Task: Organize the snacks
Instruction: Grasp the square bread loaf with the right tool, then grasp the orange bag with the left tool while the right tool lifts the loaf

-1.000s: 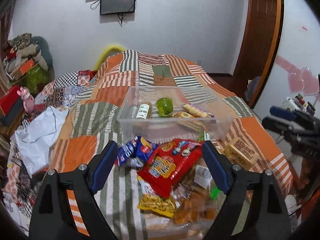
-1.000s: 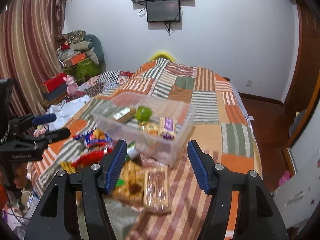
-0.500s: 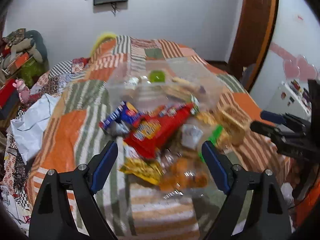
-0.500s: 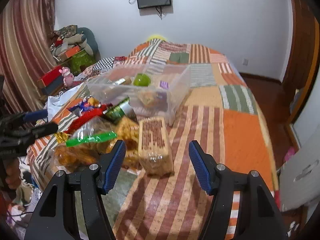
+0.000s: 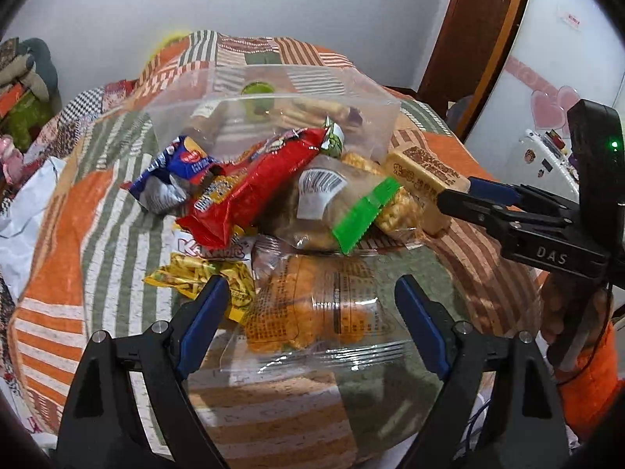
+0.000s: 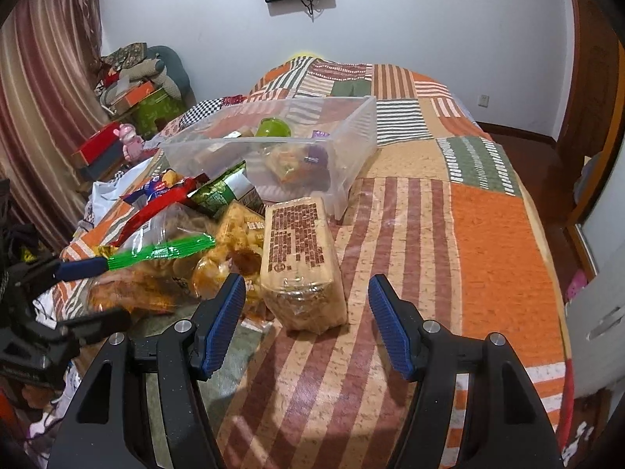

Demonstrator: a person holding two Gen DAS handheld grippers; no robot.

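Snacks lie heaped on a patchwork bedspread [image 6: 488,234], in front of a clear plastic bin [image 5: 273,117] already holding a few items. Readable writing is scarce: "DAS" on the right gripper's [image 6: 306,312] body seen from the left wrist, and part of a word, "KAR…", on a white wrapper [image 5: 211,248]. A barcode label [image 5: 320,191] marks one clear bag. The left gripper [image 5: 310,314], jaws spread and empty, straddles a clear bag of orange snacks [image 5: 312,312]. The right gripper, also spread and empty, has a tan biscuit pack [image 6: 300,262] just ahead between its 2 fingers.
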